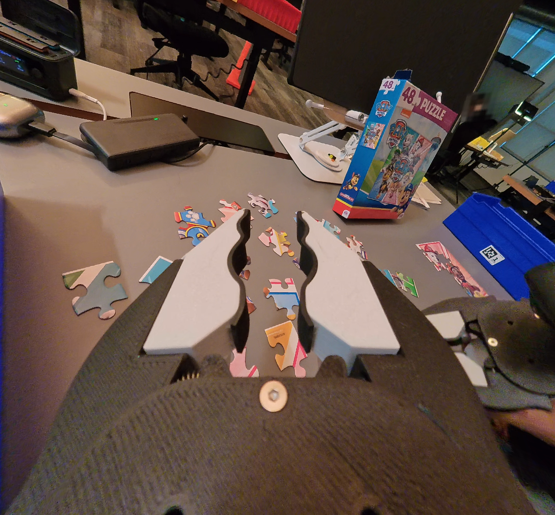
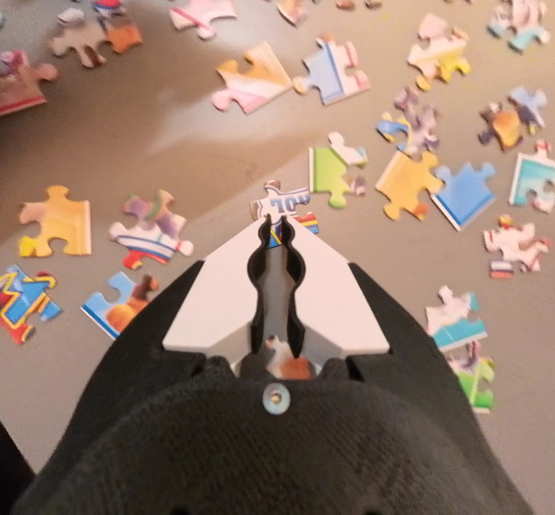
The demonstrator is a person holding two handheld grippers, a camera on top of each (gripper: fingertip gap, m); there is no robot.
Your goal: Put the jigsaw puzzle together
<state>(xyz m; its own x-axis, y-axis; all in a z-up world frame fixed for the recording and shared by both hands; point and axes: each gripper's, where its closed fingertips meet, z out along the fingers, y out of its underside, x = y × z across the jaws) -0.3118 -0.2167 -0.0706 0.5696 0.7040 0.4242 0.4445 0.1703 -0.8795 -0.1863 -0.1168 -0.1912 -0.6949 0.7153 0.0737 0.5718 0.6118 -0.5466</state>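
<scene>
My left gripper (image 1: pixel 274 215) is open and empty, hovering over a grey table (image 1: pixel 120 215) strewn with puzzle pieces. A pink and yellow piece (image 1: pixel 277 241) lies on the table in the gap between its fingers, untouched. My right gripper (image 2: pixel 275 219) points down at the table with its fingers almost together on a white, blue and rainbow-striped puzzle piece (image 2: pixel 285 200). A strip of that piece shows between the black pads, and the rest sticks out beyond the tips. Part of the right gripper's black body (image 1: pixel 510 338) shows at the right edge of the left wrist view, with its fingers hidden.
A puzzle box (image 1: pixel 396 152) stands upright at the back right, beside a white stand (image 1: pixel 315 152). A blue bin (image 1: pixel 495 239) sits at the right edge. A black power brick (image 1: pixel 138 137) with cables lies at the back left. Several loose pieces surround the right gripper, including a green one (image 2: pixel 329 176). The left gripper's tips are roughly 20 centimetres from the right gripper's.
</scene>
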